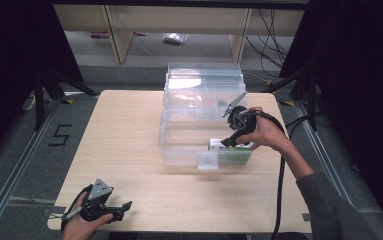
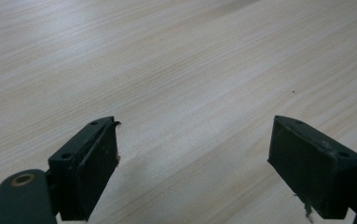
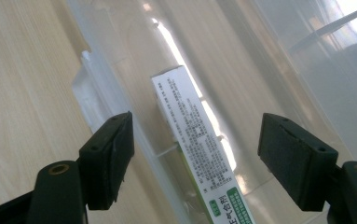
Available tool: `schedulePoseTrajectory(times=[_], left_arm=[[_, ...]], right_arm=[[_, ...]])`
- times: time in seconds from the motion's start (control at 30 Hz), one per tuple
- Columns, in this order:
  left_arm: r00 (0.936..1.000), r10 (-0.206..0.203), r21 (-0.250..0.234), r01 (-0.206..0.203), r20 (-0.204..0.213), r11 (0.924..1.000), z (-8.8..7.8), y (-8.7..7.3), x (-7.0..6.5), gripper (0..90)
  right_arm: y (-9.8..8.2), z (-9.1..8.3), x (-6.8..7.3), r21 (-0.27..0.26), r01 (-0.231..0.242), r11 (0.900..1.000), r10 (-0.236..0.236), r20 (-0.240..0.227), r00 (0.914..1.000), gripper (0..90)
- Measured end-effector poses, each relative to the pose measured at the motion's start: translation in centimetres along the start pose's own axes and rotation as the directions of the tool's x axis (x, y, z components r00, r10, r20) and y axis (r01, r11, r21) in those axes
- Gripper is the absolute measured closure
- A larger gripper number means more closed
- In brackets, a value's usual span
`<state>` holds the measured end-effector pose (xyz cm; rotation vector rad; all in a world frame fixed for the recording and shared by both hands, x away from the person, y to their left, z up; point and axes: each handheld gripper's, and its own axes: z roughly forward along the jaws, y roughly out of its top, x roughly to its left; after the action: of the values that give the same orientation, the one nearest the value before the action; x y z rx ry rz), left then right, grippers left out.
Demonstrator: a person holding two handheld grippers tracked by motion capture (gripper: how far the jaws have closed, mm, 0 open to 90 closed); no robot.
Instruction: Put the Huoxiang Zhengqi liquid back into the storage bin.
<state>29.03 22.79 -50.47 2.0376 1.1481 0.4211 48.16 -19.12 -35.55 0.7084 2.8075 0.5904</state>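
A clear plastic bin point(image 1: 189, 135) stands on the wooden table point(image 1: 129, 130), its lid raised behind it. Inside, along the near wall, lies a white and green carton point(image 1: 231, 148) with small print. In the right gripper view the carton point(image 3: 199, 149) lies between and below the jaws, apart from both. My right gripper point(image 1: 224, 144) is open and reaches into the bin's near right corner. My left gripper point(image 1: 126, 207) is open too, low over bare wood at the table's front left corner, with nothing between its fingers point(image 2: 87, 172).
A latch tab point(image 1: 208, 161) juts from the bin's near wall. The raised lid point(image 1: 204, 82) stands at the back. Shelving and cables lie on the floor beyond the table. Bare tabletop spreads to the left of the bin and in front of it.
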Motion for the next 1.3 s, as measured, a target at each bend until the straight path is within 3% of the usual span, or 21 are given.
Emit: schedulePoseTrajectory(times=[0.07,0.1,0.17,0.2,0.5,0.7,0.73,1.07,1.17,1.3], left_arm=[[0.9999,0.013,0.013,-0.013,-0.004,0.9998,-0.1,0.0,0.1,15.1],[1.0,-0.002,0.0,0.002,-0.002,1.0,0.0,0.0,0.0,15.1],[1.0,-0.001,0.002,0.001,-0.002,1.0,0.0,0.0,0.0,15.1],[1.0,-0.001,0.001,0.001,-0.002,1.0,0.0,0.0,0.0,15.1],[1.0,-0.001,0.001,0.001,-0.001,1.0,0.0,0.0,0.0,15.1],[1.0,0.002,0.016,-0.002,0.005,0.9999,0.0,0.1,0.0,15.1],[0.9998,0.017,0.028,-0.017,0.003,0.9995,-0.1,0.1,0.1,15.1],[0.9999,0.015,0.013,-0.015,0.002,0.9998,0.1,0.1,0.1,15.1],[0.9999,0.014,0.012,-0.014,0.001,0.9998,0.1,0.1,0.1,15.1],[0.9999,0.013,0.013,-0.013,0.004,0.9998,0.1,0.1,0.1,15.1]], right_arm=[[-0.1,0.0,0.1,-0.012,0.005,1.0,-0.005,-0.002,1.0,27.9],[-0.1,0.0,0.3,-0.013,-0.012,1.0,0.012,-0.005,0.9999,27.9],[-0.2,0.0,0.3,-0.021,0.006,1.0,-0.006,-0.007,1.0,27.9],[-0.2,0.0,0.5,-0.02,-0.018,1.0,0.018,-0.006,0.9998,27.9],[-0.9,-0.1,1.3,-0.062,-0.032,0.998,0.031,-0.01,0.9995,27.1],[-1.5,0.2,1.9,-0.068,-0.046,0.997,0.043,-0.038,0.9983,26.7],[-1.5,0.2,1.9,-0.068,-0.046,0.997,0.043,-0.038,0.9983,26.7],[-2.4,0.3,2.5,-0.107,-0.037,0.994,0.035,-0.019,0.9992,25.6],[-2.6,0.3,3.0,-0.101,-0.075,0.992,0.072,-0.024,0.9971,25.2],[-2.9,0.3,3.2,-0.117,-0.071,0.991,0.069,-0.019,0.9974,24.2]])
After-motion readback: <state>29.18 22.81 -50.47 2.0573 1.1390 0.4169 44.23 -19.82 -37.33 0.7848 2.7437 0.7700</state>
